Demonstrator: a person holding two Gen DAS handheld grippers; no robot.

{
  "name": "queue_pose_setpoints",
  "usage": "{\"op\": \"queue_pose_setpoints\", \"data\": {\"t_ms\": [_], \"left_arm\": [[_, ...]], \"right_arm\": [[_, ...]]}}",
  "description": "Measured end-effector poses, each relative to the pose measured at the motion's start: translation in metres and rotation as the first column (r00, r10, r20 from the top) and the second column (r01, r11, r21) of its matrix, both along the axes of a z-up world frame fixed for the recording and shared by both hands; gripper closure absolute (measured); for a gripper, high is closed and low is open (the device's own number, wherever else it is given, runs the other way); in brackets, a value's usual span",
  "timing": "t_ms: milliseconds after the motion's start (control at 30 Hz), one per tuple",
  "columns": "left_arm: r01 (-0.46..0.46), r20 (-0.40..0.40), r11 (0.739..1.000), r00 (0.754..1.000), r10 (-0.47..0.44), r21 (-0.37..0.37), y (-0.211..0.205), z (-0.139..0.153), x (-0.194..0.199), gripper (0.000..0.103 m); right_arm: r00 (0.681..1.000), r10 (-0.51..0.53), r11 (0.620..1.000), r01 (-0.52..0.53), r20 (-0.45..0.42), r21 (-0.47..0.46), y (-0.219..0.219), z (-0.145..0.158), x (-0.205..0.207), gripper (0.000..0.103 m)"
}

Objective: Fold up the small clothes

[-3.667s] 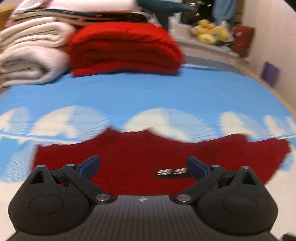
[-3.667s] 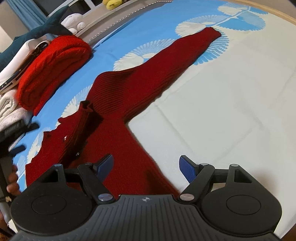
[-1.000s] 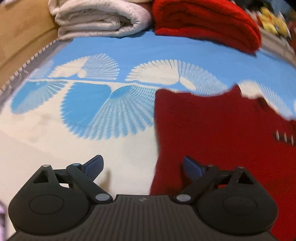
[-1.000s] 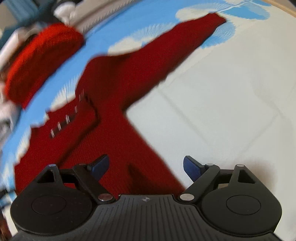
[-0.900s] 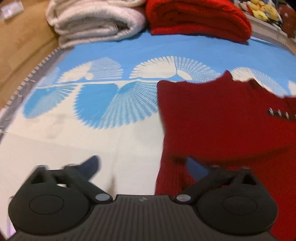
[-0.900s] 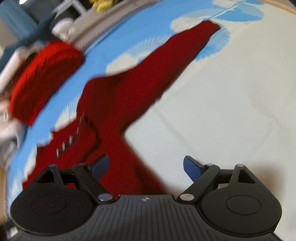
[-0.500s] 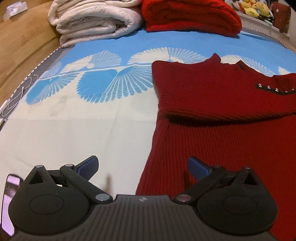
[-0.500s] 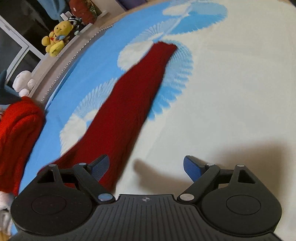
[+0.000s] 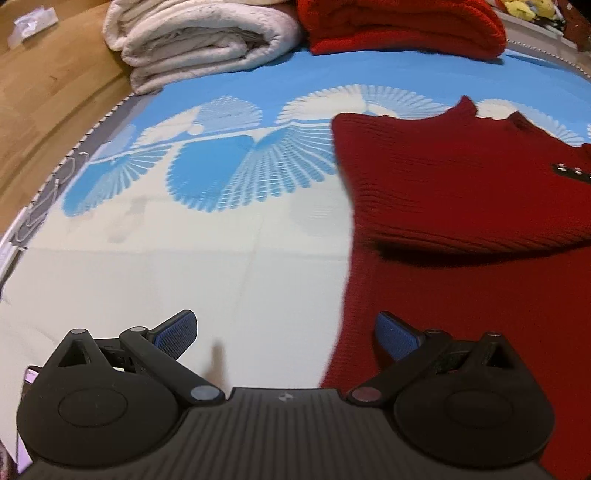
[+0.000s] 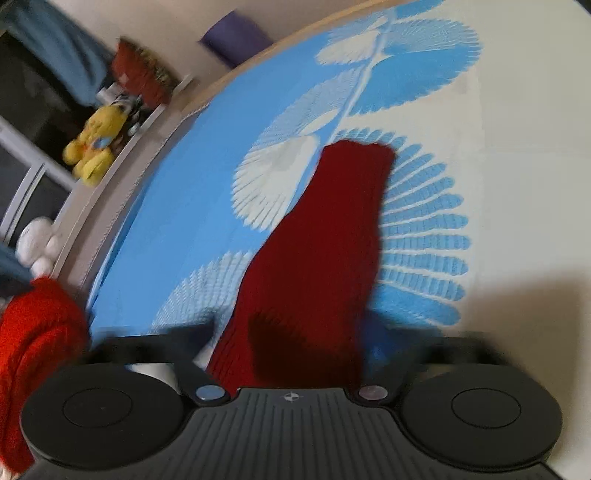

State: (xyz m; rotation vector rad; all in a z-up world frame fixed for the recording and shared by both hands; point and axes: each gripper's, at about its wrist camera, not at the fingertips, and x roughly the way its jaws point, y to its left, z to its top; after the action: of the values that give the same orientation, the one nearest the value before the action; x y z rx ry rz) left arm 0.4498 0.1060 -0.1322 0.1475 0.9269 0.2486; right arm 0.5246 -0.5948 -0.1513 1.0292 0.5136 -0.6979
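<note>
Sweater (image 9: 461,206), dark red, lies on the blue-and-white bed cover (image 9: 184,240) under the left gripper (image 9: 284,332), jaws wide apart, while the right gripper's (image 10: 295,354) blurred jaws have just been closing on its sleeve (image 10: 325,240).

From my left wrist view the dark red sweater (image 9: 461,206) at three o'clock is ribbed knit cloth, matt and slightly coarse, with small shiny metal studs (image 9: 569,170) at its far right. The mat (image 9: 207,236) under it looks smooth and printed, cream and blue, with a faint sheen. At eleven o'clock a folded cream blanket (image 9: 199,44) is fluffy, soft pile; beside it at one o'clock the bright red knit (image 9: 402,26) is thick and fuzzy. The floor (image 9: 48,85) at ten o'clock is warm, smooth wood. My left gripper (image 9: 284,332) is matt black ribbed plastic with textured blue pads (image 9: 175,330) and glossy metal rivets.
</note>
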Motion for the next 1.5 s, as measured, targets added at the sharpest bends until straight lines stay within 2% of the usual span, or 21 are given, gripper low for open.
{"op": "queue_pose_setpoints", "data": {"t_ms": [133,233,300,367,433,500,633,700,733,800,833,900,933,1033,1067,1100,1167,1233,1300,1433,1500], "left_arm": [[-0.010,0.002,1.000,1.000,0.010,-0.001,0.006,0.002,-0.001,0.000],[-0.002,0.019,1.000,1.000,0.002,-0.008,0.005,0.007,-0.004,0.000],[0.000,0.030,1.000,1.000,0.000,-0.009,0.005,0.009,-0.005,0.000],[0.000,0.035,1.000,0.999,0.001,-0.015,0.006,0.011,-0.005,0.000],[-0.010,0.037,1.000,0.999,0.011,-0.022,0.008,0.012,-0.004,0.000],[-0.028,0.037,0.999,0.999,0.029,-0.033,0.012,0.013,-0.003,0.000],[-0.099,0.044,0.993,0.994,0.102,-0.064,0.025,0.017,0.000,0.000],[-0.137,0.035,0.987,0.990,0.140,-0.085,0.034,0.017,0.001,0.000],[-0.149,0.031,0.984,0.988,0.152,-0.097,0.039,0.017,0.001,0.000],[-0.166,0.022,0.979,0.985,0.170,-0.119,0.047,0.018,-0.001,0.000],[-0.167,0.020,0.977,0.985,0.171,-0.133,0.050,0.020,-0.003,0.000],[-0.162,0.028,0.974,0.985,0.169,-0.160,0.056,0.024,-0.007,0.000],[-0.162,0.035,0.973,0.985,0.170,-0.167,0.058,0.027,-0.008,0.000],[-0.176,0.044,0.965,0.981,0.188,-0.195,0.061,0.032,-0.011,0.000],[-0.175,0.043,0.962,0.981,0.188,-0.211,0.062,0.033,-0.012,0.000],[-0.173,0.040,0.960,0.982,0.186,-0.221,0.062,0.034,-0.012,0.000],[-0.167,0.040,0.959,0.983,0.180,-0.228,0.061,0.035,-0.014,0.000],[-0.167,0.044,0.960,0.983,0.181,-0.223,0.060,0.036,-0.014,0.000],[-0.175,0.042,0.958,0.981,0.189,-0.227,0.062,0.036,-0.013,0.000],[-0.194,0.015,0.945,0.979,0.205,-0.262,0.068,0.033,-0.010,0.000],[-0.196,0.007,0.941,0.979,0.206,-0.275,0.070,0.032,-0.010,0.000]], "right_arm": [[0.996,-0.080,0.996,0.082,0.033,-0.044,0.005,0.019,-0.015,0.091],[0.999,-0.017,0.976,0.025,0.038,-0.214,0.031,0.061,-0.014,0.091],[0.994,0.112,0.896,-0.093,0.017,-0.434,0.075,0.097,-0.010,0.091],[0.952,0.306,0.775,-0.239,0.017,-0.584,0.135,0.128,-0.011,0.091],[0.867,0.497,0.626,-0.376,-0.022,-0.683,0.207,0.144,-0.018,0.091],[0.742,0.664,0.461,-0.501,-0.090,-0.732,0.280,0.140,-0.027,0.090],[0.462,0.837,0.150,-0.707,-0.291,-0.691,0.418,0.079,-0.045,0.081],[0.262,0.869,-0.023,-0.827,-0.420,-0.562,0.469,0.035,-0.049,0.069],[0.182,0.861,-0.085,-0.870,-0.476,-0.486,0.486,0.018,-0.053,0.062],[0.192,0.844,-0.131,-0.832,-0.502,-0.539,0.496,0.015,-0.075,0.044],[0.170,0.852,-0.151,-0.826,-0.496,-0.544,0.493,0.020,-0.081,0.035],[0.151,0.884,-0.118,-0.843,-0.443,-0.524,0.477,0.039,-0.083,0.034],[0.177,0.895,-0.072,-0.849,-0.410,-0.524,0.467,0.048,-0.080,0.033],[0.352,0.877,0.120,-0.819,-0.327,-0.561,0.434,0.069,-0.060,0.033],[0.386,0.865,0.159,-0.817,-0.321,-0.555,0.429,0.069,-0.051,0.033],[0.389,0.863,0.174,-0.827,-0.321,-0.534,0.426,0.065,-0.045,0.033],[0.357,0.884,0.189,-0.864,-0.302,-0.466,0.428,0.055,-0.033,0.034],[0.327,0.900,0.180,-0.880,-0.287,-0.440,0.442,0.046,-0.026,0.034],[0.304,0.900,0.132,-0.874,-0.314,-0.468,0.467,0.036,-0.038,0.033],[0.306,0.852,0.030,-0.838,-0.424,-0.545,0.511,0.016,-0.027,0.027],[0.314,0.814,-0.035,-0.813,-0.488,-0.581,0.526,0.009,-0.025,0.048]]}}
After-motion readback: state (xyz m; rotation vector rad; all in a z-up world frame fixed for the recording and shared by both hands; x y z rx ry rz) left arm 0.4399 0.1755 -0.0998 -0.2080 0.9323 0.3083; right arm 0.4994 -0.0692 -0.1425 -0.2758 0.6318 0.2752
